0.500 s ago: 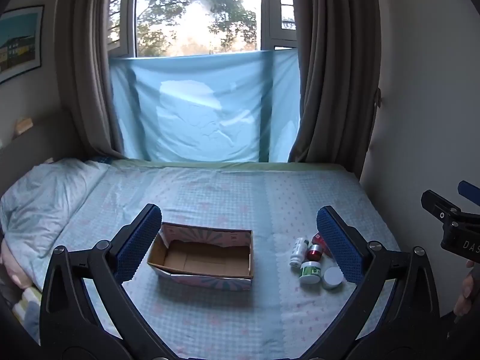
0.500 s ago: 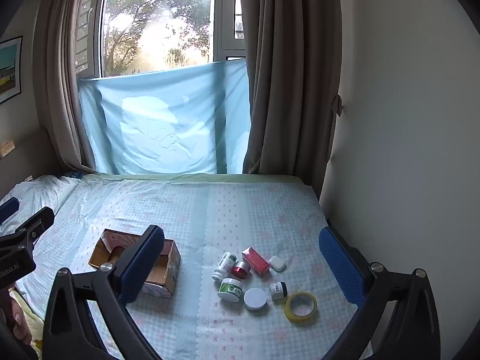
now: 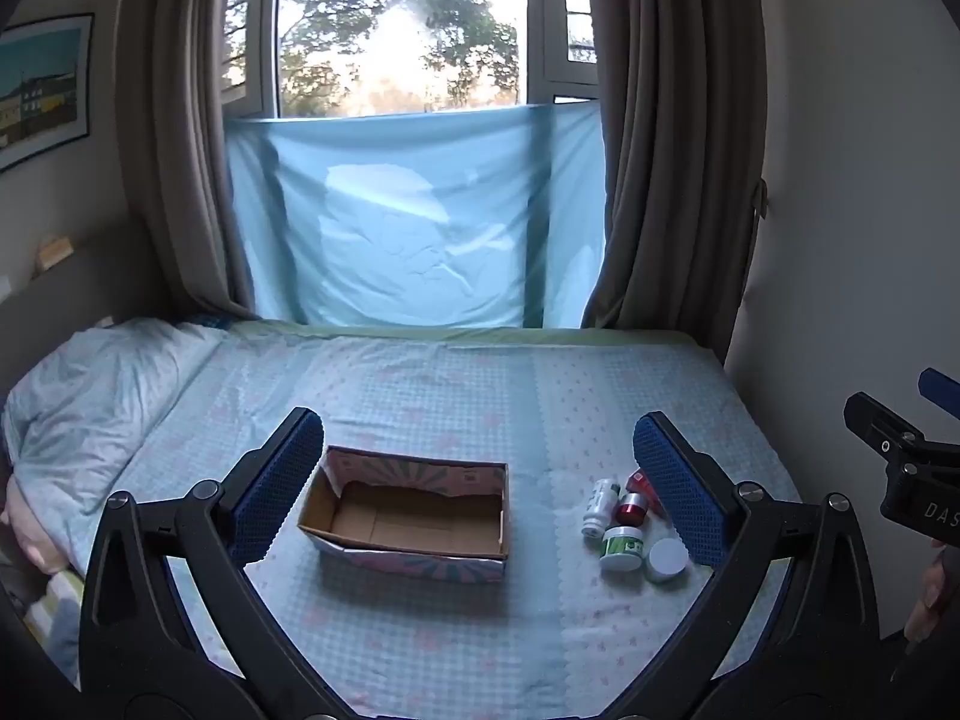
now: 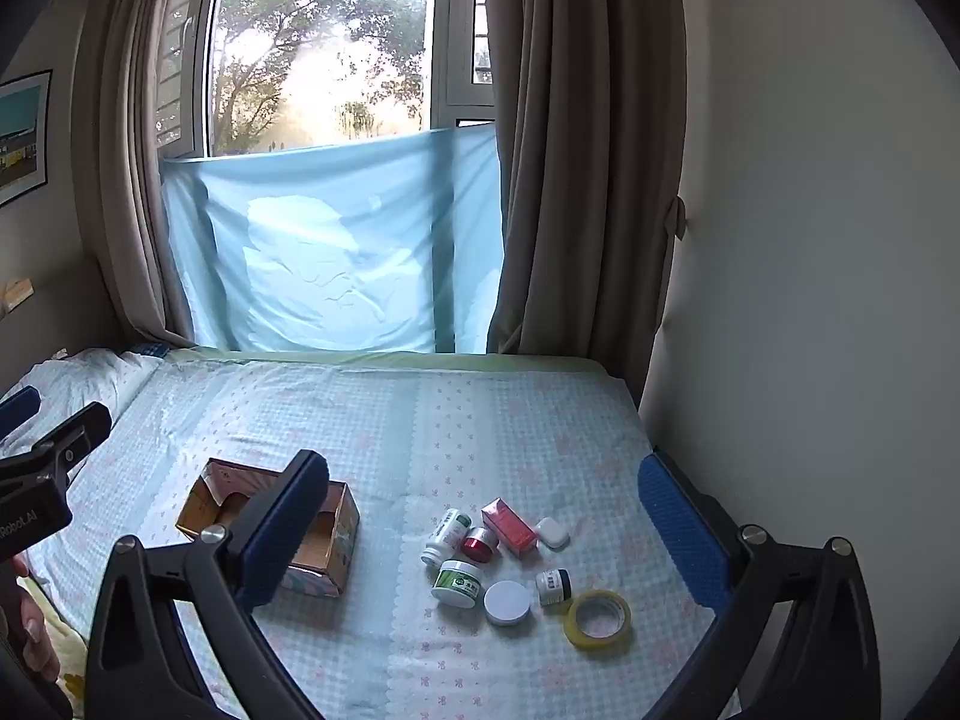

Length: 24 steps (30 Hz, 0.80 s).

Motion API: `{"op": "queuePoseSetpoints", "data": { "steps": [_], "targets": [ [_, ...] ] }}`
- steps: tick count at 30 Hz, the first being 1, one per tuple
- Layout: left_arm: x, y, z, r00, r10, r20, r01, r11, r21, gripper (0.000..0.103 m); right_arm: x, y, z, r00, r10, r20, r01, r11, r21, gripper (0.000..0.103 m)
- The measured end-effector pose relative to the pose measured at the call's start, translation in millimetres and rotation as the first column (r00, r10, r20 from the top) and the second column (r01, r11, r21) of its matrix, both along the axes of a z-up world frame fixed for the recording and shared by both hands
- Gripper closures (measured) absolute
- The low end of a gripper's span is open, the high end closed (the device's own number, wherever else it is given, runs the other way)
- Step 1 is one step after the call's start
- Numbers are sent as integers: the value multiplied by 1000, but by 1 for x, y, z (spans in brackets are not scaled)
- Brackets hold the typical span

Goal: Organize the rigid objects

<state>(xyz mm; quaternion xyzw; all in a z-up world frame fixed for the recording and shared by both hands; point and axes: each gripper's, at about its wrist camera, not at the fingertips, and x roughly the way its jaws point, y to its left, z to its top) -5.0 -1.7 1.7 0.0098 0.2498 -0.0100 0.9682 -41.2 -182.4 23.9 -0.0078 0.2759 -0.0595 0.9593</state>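
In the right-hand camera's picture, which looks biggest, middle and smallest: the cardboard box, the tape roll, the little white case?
1. cardboard box, though partly hidden by a finger
2. tape roll
3. white case, though it lies farther away

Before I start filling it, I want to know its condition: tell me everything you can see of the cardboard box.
The cardboard box is an open-topped, shallow rectangle, plain brown inside with a pink and green printed outside. Its rim looks roughly cut and uneven. Nothing shows inside. It sits flat on the bed sheet, left of the cluster of small containers, untouched by either gripper.
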Motion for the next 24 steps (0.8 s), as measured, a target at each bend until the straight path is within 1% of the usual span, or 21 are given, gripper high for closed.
{"op": "queuePoseSetpoints", "data": {
  "steps": [9,24],
  "targets": [
    [-7,2,5,1000,12,11,-12,1000,3,0,-5,-2,2,1000,26,9,-26,1000,11,0],
    [-14,4,9,1000,11,17,-11,1000,1,0,-10,-3,6,1000,16,13,-16,1000,8,0]
  ]
}}
